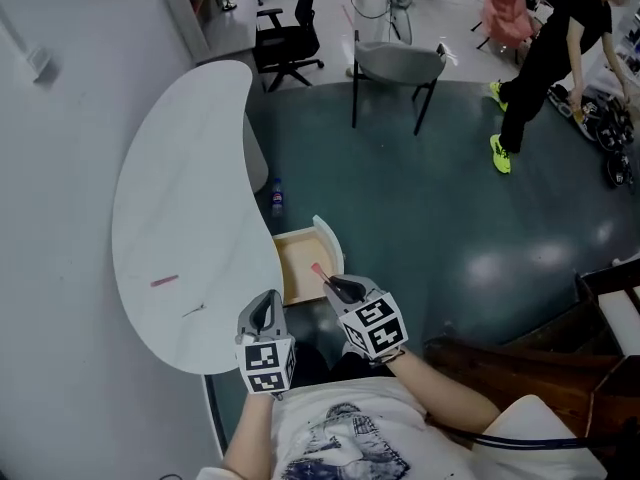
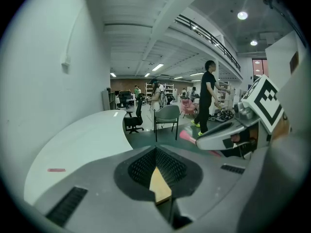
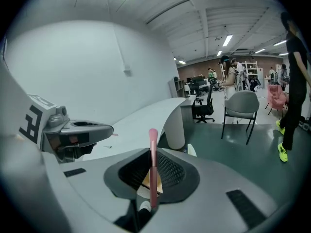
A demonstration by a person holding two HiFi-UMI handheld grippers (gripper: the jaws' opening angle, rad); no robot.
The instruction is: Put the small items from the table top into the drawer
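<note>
**Pink stick pinched over the open drawer**

Pink and thin, the stick (image 3: 153, 165) is pinched near its lower end between the fingers (image 3: 171, 173) of the right gripper (image 3: 153, 178). Its long axis runs along the fingers, so the rounded tip sticks out well past them. In the head view that tip (image 1: 317, 269) points forward and to the left, just above the near right corner of the drawer (image 1: 295, 256). The drawer is pulled open from under the tabletop (image 1: 180, 198), and its wooden bottom looks bare. The drawer lies straight ahead of and below the right fingers, so dropping the stick in looks to call for only a short reach forward, a dip and a release.

The left gripper (image 1: 268, 304) hangs just beside the right one, at the tabletop's near edge. Its fingers (image 2: 141, 166) are pressed together at the tips with nothing between them; only the drawer's wood shows through the slit behind them.

Further out, a red stick (image 1: 165, 281) lies on the white tabletop, its length roughly across the person's view. A thin dark item (image 1: 193, 311) lies nearer the edge. Both are to the left of the drawer and apart from each other, nearer the left gripper than the right. I judge that hand better placed to fetch them.
</note>
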